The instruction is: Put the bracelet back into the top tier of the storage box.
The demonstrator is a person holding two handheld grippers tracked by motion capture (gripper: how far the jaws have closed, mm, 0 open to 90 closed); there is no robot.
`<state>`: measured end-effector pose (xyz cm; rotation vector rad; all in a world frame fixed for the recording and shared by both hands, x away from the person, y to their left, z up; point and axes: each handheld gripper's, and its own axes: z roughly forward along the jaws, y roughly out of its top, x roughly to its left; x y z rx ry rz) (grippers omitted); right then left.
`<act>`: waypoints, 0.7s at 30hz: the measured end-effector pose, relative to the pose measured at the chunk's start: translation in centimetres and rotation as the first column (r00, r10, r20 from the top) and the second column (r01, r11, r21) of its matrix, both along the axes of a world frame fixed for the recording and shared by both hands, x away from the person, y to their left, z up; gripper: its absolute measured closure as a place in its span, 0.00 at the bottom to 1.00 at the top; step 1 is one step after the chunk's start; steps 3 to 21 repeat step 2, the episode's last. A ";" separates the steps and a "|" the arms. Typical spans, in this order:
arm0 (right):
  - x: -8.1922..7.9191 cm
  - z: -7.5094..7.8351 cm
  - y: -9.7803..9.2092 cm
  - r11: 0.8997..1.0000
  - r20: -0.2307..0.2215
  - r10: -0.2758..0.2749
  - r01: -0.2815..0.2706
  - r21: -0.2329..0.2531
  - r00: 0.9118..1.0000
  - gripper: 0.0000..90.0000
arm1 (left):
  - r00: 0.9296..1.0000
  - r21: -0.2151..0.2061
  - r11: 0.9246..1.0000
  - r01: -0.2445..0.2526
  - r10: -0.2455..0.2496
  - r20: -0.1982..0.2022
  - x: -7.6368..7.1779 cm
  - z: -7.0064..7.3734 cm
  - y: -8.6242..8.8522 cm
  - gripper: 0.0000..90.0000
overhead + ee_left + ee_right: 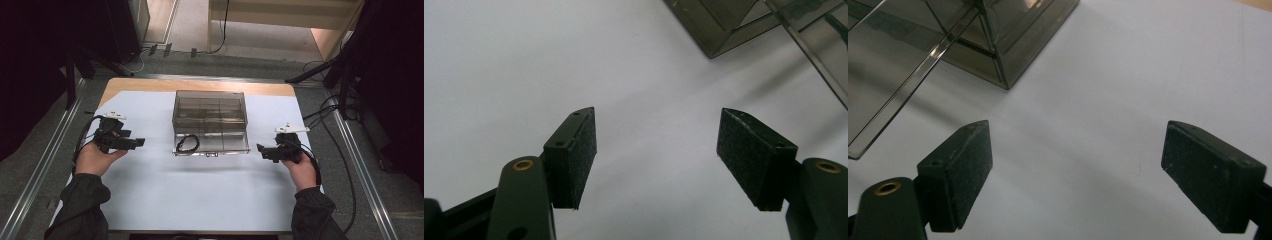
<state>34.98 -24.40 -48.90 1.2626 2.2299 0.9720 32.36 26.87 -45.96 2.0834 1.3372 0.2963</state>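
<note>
A smoky clear plastic organiser box with inner dividers sits in the middle of the white sheet, its lid swung open toward the person. A coiled black cable lies in its front left part. My left gripper is held to the left of the box, jaws wide apart with nothing between them; a box corner lies ahead of it. My right gripper is held to the right of the box, also open and empty, with a box corner and the lid ahead.
The white sheet covers most of a wooden table. Metal rails run along both sides on the floor. Cables trail at the right, and dark stands rise at the back left and right.
</note>
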 end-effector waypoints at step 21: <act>0.0 0.0 0.0 1.000 0.001 0.001 -0.001 0.000 1.000 0.16 | 0.999 0.032 0.999 -0.043 0.043 0.015 0.0 -0.2 -0.1 0.37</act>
